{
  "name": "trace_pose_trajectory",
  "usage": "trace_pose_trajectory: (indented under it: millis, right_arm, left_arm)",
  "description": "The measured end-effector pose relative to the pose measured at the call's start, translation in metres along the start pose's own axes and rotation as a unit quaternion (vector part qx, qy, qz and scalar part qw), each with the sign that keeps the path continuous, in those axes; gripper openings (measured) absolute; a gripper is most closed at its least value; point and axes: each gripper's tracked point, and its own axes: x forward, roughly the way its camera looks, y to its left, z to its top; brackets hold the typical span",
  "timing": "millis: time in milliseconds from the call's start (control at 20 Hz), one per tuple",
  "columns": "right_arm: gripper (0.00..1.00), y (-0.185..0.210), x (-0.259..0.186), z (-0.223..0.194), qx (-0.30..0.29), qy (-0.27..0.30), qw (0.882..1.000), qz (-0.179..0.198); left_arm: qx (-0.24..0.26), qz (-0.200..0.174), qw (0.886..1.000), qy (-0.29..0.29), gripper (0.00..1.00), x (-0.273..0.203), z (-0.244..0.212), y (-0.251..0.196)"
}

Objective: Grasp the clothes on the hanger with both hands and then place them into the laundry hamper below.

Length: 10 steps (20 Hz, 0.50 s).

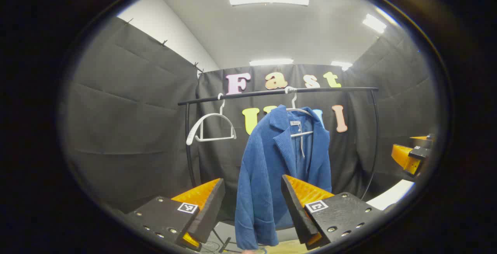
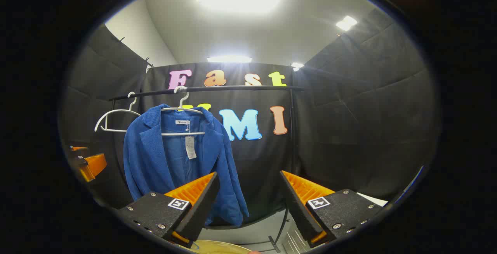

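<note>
Jacket point(image 1: 271, 168) on hanger point(image 1: 301, 122) on rail point(image 1: 271, 93); bare hanger point(image 1: 209, 127) left of it.

Neck label point(image 2: 182, 122) of the blue jacket point(image 2: 147, 157): print too small for us to read.
Hang tag point(image 2: 190, 147): we cannot make out its lines.

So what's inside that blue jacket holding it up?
A white hanger sits inside the blue jacket, hooked on the black rail; a paper tag dangles near the collar. The hanger's shoulder ends are covered by the fabric.
</note>
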Motion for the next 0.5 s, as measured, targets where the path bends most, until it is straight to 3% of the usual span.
trace_pose_trajectory:
  millis: [350,500]
  right_arm:
    - [0.95,0.001,-0.0001,-0.0045,0.002,0.006,1.0,0.002]
    - [0.94,-0.0008,0.0,-0.0055,-0.001,0.007,1.0,0.003]
  left_arm:
    - [0.004,0.004,1.0,-0.002,0.91,-0.0032,0.003,0.0053]
    - [0.005,0.004,1.0,-0.001,0.81,-0.0006,0.0021,0.0024]
